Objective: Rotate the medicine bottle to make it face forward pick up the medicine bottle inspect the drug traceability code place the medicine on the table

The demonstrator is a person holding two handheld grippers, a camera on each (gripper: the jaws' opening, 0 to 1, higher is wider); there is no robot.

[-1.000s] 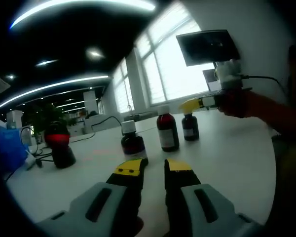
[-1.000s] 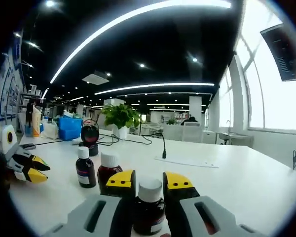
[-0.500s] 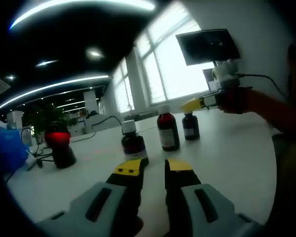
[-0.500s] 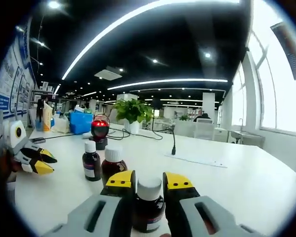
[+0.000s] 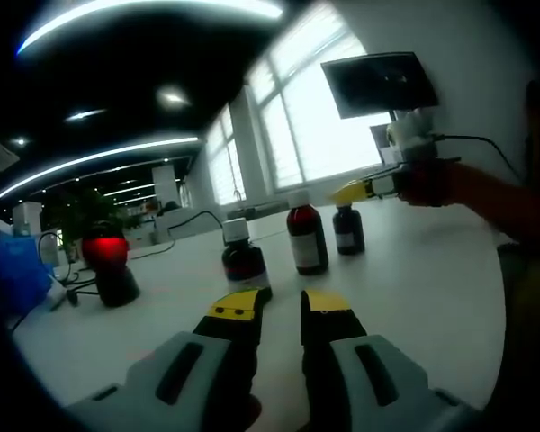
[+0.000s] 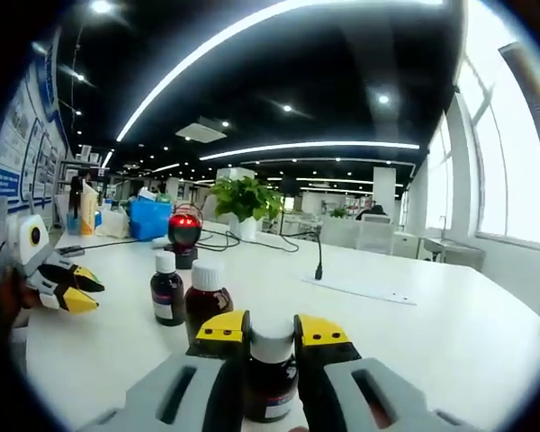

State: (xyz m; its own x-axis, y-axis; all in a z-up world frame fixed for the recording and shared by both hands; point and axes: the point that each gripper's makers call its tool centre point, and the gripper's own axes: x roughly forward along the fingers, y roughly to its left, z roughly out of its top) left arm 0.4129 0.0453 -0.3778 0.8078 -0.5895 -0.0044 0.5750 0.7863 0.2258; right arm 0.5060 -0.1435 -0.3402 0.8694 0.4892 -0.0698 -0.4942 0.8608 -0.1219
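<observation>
Table [image 6: 450, 333], white and broad, carries everything. Three dark medicine bottles with white caps and dark liquid inside stand on it. Taking the middle bottle [image 5: 305, 238] as landmark: the bottle I am working on [image 6: 271, 369] stands just beside it, clamped at its neck between the jaws of my right gripper [image 6: 272, 331]; the third bottle [image 5: 242, 254] stands near its other side. My left gripper [image 5: 280, 306] hovers well short of the middle bottle, jaws slightly parted on nothing. Beyond the third bottle sits a red-lit scanner [image 5: 108, 264].
</observation>
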